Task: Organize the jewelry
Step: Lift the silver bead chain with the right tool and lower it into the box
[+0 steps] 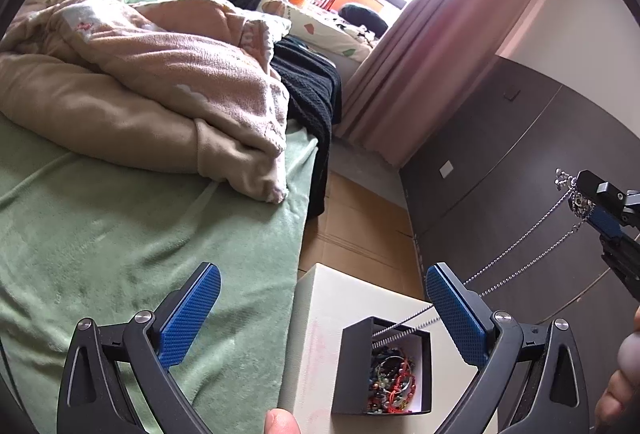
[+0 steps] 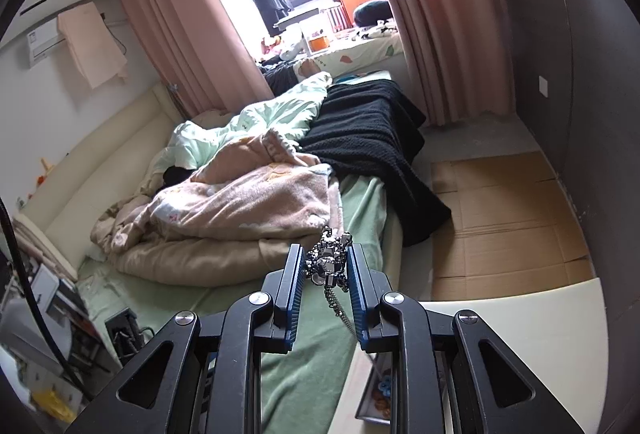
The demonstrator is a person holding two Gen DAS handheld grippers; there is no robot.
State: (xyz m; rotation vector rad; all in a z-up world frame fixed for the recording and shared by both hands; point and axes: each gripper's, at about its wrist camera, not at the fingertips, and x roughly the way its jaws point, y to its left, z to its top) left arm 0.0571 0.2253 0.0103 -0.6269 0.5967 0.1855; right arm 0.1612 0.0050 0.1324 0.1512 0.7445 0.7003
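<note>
My right gripper point(image 2: 324, 270) pinches the silver necklace's point(image 2: 328, 260) cluster, its limp, snag-prone chain trailing into the black box point(image 1: 382, 366) on the desk point(image 1: 340, 298) — left gripper point(image 1: 320, 318) jaws wide, empty.

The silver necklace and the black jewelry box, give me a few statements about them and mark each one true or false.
1. The right hand-held gripper is shut on the silver necklace. True.
2. The left hand-held gripper grips the chain. False: its jaws are open and empty.
3. The necklace's chain runs down into the black jewelry box. True.
4. The box is empty. False: it holds tangled beads and bracelets.
5. The box sits on the green bedsheet. False: it stands on a cream surface beside it.
</note>
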